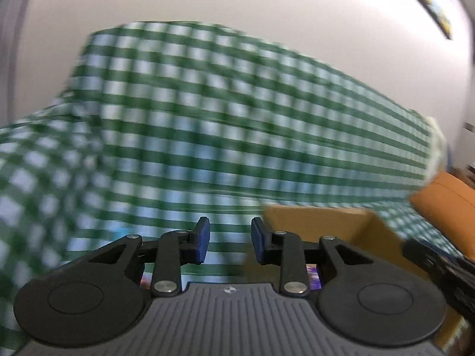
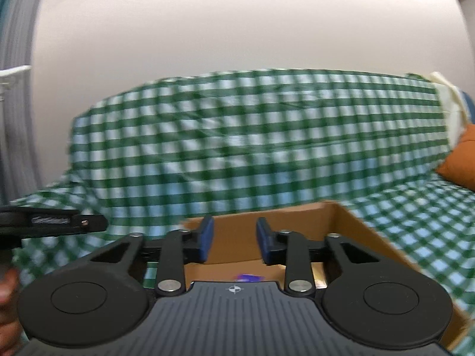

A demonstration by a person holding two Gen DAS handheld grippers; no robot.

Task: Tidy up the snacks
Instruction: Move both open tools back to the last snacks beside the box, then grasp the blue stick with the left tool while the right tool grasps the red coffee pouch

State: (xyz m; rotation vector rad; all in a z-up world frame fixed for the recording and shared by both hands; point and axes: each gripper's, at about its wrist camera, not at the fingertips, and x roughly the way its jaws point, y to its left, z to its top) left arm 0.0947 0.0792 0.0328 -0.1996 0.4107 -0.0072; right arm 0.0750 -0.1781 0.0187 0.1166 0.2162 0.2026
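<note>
A brown cardboard box (image 2: 341, 228) sits on a green-and-white checked cloth (image 2: 252, 136) that covers a sofa. My right gripper (image 2: 234, 241) hovers over the box's near side, open, with nothing between its blue pads (image 2: 206, 238). A purple snack wrapper (image 2: 249, 278) peeks out from inside the box, just behind the gripper body. In the left wrist view my left gripper (image 1: 230, 240) is open and empty over the checked cloth (image 1: 207, 112), with the box (image 1: 335, 222) just to its right. A bit of purple wrapper (image 1: 313, 277) shows behind its right finger. Both views are motion-blurred.
An orange cushion (image 2: 463, 160) lies at the right end of the sofa, orange cushion (image 1: 445, 195) in the left view too. The left gripper's black side (image 2: 50, 222) juts in from the left edge, with a hand (image 2: 7, 293) below it. A plain wall (image 2: 237, 29) rises behind.
</note>
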